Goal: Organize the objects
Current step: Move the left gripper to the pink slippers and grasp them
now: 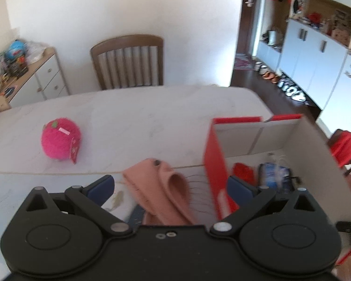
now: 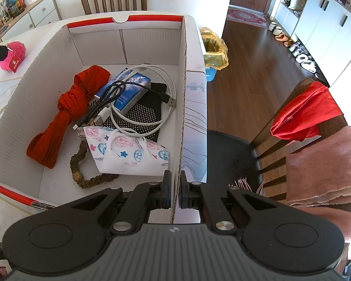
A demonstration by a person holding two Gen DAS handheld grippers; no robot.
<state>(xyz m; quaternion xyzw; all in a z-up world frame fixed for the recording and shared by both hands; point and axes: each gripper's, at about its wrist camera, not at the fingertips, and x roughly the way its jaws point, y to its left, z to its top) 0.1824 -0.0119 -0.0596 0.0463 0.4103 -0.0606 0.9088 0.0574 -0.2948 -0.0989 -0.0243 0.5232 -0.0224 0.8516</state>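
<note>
Pinching the box wall (image 2: 182,107), the right gripper (image 2: 174,190) steadies it while the left gripper (image 1: 170,185), wide open beside the box, risks snagging the pink cloth (image 1: 161,194).

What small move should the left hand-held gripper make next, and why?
Probably ease the left hand-held gripper forward and close on the pink knitted cloth. Its jaws stand wide open with that cloth lying between them, outside the red-and-white cardboard box, whose wall the right hand-held gripper pinches.

No text is legible (tissue pack (image 2: 128,89) print too small).
</note>
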